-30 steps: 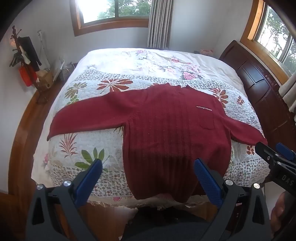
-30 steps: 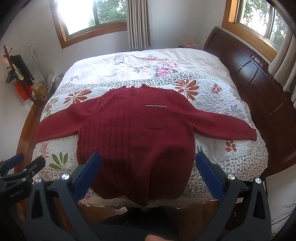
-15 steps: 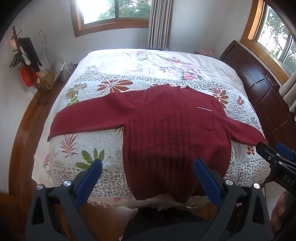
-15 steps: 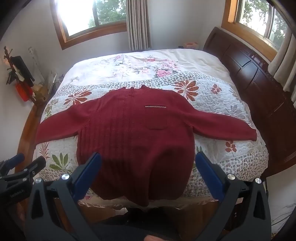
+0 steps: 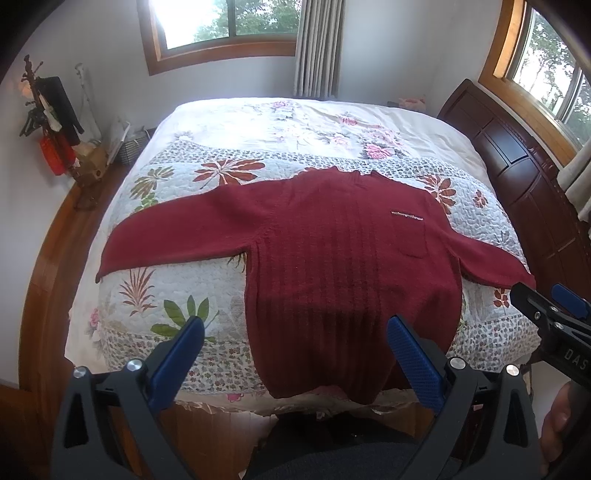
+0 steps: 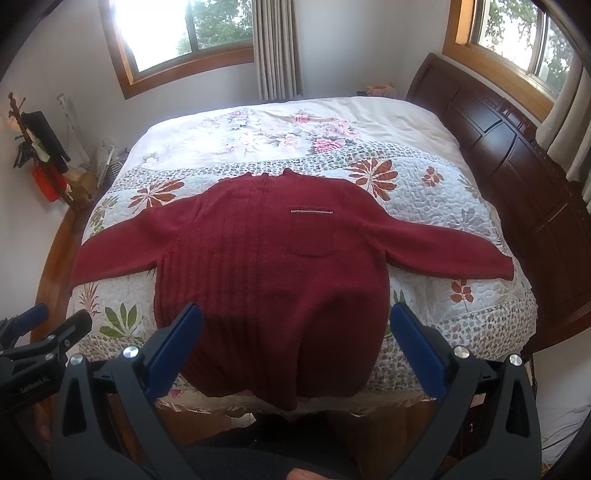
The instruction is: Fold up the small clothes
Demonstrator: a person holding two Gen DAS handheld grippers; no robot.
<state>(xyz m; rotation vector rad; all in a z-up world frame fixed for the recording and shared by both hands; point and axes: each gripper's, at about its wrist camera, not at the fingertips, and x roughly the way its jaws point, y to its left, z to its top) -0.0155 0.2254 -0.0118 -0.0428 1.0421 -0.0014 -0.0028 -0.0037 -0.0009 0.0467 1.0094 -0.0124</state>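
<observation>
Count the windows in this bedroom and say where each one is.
2. One window is in the far wall beyond the bed, left of the curtain. The other window is above the dark headboard on the right. More may lie outside the views.

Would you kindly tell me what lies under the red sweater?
The red sweater lies flat on a floral quilt covering the bed. Quilt shows all around it; whatever is directly beneath the sweater is hidden.
</observation>
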